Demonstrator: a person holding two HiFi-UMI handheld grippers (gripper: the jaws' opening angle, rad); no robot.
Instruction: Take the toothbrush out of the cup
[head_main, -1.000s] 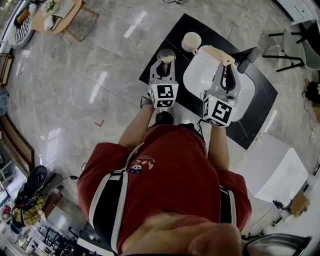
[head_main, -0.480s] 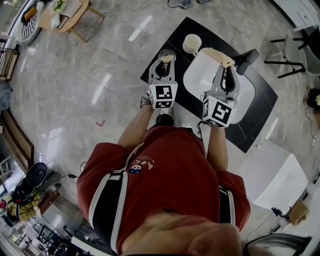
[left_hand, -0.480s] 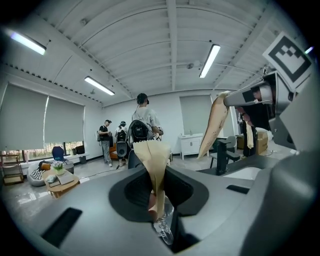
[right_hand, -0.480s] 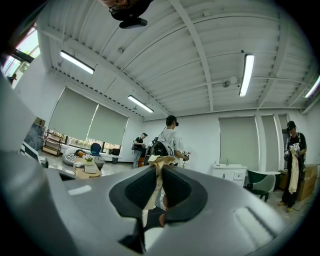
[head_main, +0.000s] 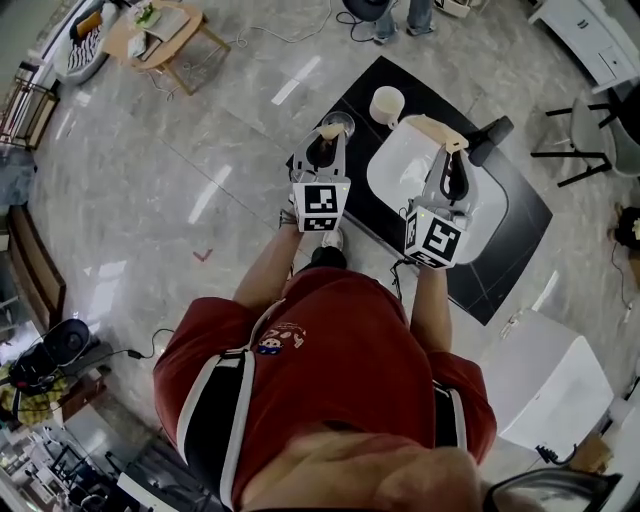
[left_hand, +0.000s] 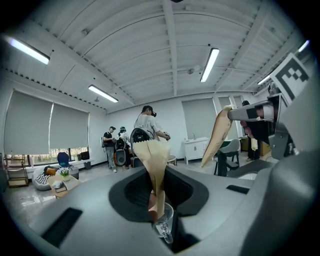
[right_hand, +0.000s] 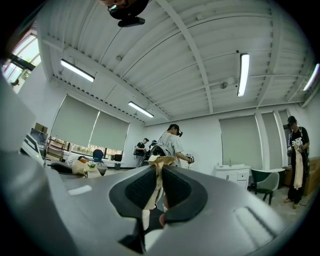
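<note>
Left gripper (head_main: 324, 138), jaws nearly closed, pinches glass cup (left_hand: 167, 218) by rim, tan strip (left_hand: 152, 165) caught alongside. Right gripper (head_main: 450, 150), equally narrow, grips tan toothbrush (head_main: 428, 126), hanging tilted over white basin (head_main: 395, 165), clear of cup.

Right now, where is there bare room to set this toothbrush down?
Bare white surface to the right of the right gripper, and the black surface beyond it. Crowded at the far corner: cream cup, glass cup, left gripper.
</note>
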